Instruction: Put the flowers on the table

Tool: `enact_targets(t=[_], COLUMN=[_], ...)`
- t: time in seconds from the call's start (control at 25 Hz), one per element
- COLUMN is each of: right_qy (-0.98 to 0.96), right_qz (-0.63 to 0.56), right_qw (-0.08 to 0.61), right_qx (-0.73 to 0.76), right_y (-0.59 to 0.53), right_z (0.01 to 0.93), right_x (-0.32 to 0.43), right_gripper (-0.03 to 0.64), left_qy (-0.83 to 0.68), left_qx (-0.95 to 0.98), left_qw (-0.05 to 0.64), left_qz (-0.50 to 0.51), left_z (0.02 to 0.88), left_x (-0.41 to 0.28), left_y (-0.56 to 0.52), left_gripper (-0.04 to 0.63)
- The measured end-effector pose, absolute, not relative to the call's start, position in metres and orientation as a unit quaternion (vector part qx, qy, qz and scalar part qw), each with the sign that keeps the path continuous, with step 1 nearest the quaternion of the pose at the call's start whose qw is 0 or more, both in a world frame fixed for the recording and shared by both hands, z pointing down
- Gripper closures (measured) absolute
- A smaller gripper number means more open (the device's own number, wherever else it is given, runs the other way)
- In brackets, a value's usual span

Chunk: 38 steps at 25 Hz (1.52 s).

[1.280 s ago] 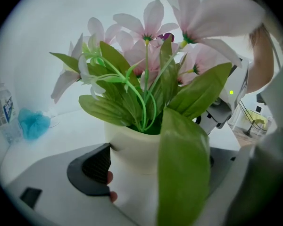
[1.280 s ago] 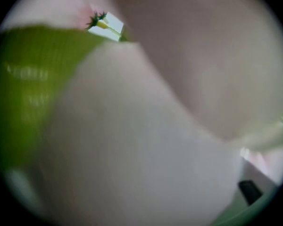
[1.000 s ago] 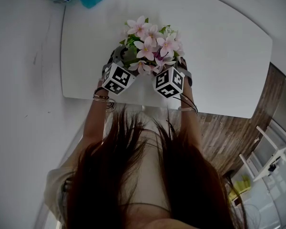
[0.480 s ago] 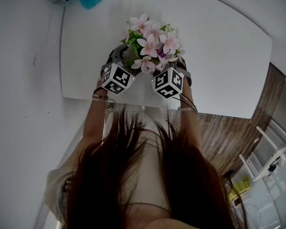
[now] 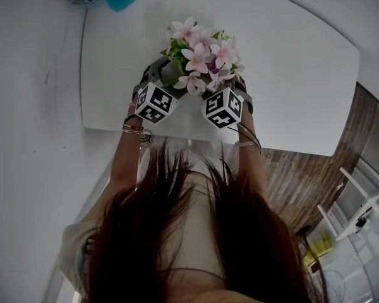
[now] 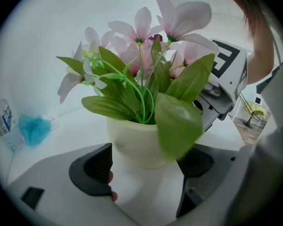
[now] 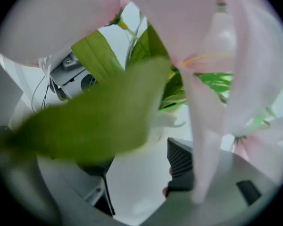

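**Over the white table: potted flowers in a double grip**

Over the near half of the white table (image 5: 290, 74) sit the pink flowers (image 5: 202, 52) in their cream flower pot (image 6: 132, 145), so low I can't tell whether it has touched down. The left gripper (image 6: 146, 163) clamps the pot's sides, pads set wide. The right gripper (image 7: 139, 171) pinches it from the opposite side, one pad behind a leaf. The pot looks light and rigid, but smooth and top-heavy. Best to grip low on the pot wall, never the soft stems.
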State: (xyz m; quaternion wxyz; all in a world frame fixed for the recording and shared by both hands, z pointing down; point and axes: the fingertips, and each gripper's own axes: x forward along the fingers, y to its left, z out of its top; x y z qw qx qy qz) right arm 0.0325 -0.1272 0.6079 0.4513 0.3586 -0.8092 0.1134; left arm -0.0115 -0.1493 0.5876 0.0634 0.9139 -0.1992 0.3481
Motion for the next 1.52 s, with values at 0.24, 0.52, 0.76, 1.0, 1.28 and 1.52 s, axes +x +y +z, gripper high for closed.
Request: enact_targets(t=[0.24,0.52,0.76,1.0,1.28,1.52], right_qy=[-0.803,-0.796,-0.794,-0.792,-0.796,-0.801], right_qz=[0.128,0.161,0.173,0.173,0.167,0.152], right_qw=[0.451,0.441,0.43,0.422,0.414,0.402], right_qx=[0.366,0.382,0.393,0.405,0.41,0.417], right_y=[-0.12,-0.108,-0.096,-0.082,-0.062,-0.05], right_z=[0.607,0.602,0.594,0.581,0.564,0.542], right_x=[0.038,0.041,0.04,0.039,0.036,0.032], right_gripper=[0.256,0.321,0.337,0.366,0.387,0.406], left_qy=[-0.21,-0.23,-0.246,-0.263,-0.281,-0.289], left_qx=[0.909,0.902,0.898,0.893,0.889,0.89], left_qw=[0.063,0.063,0.066,0.064,0.057,0.046], left_qz=[0.354,0.36,0.359,0.36,0.357,0.35], left_z=[0.585,0.578,0.568,0.556,0.537,0.52], left_x=[-0.02,-0.031,-0.038,-0.047,-0.053,-0.054], left_y=[-0.147,-0.139,-0.127,-0.112,-0.092,-0.076], left_gripper=[0.187,0.247,0.292,0.351,0.408,0.445])
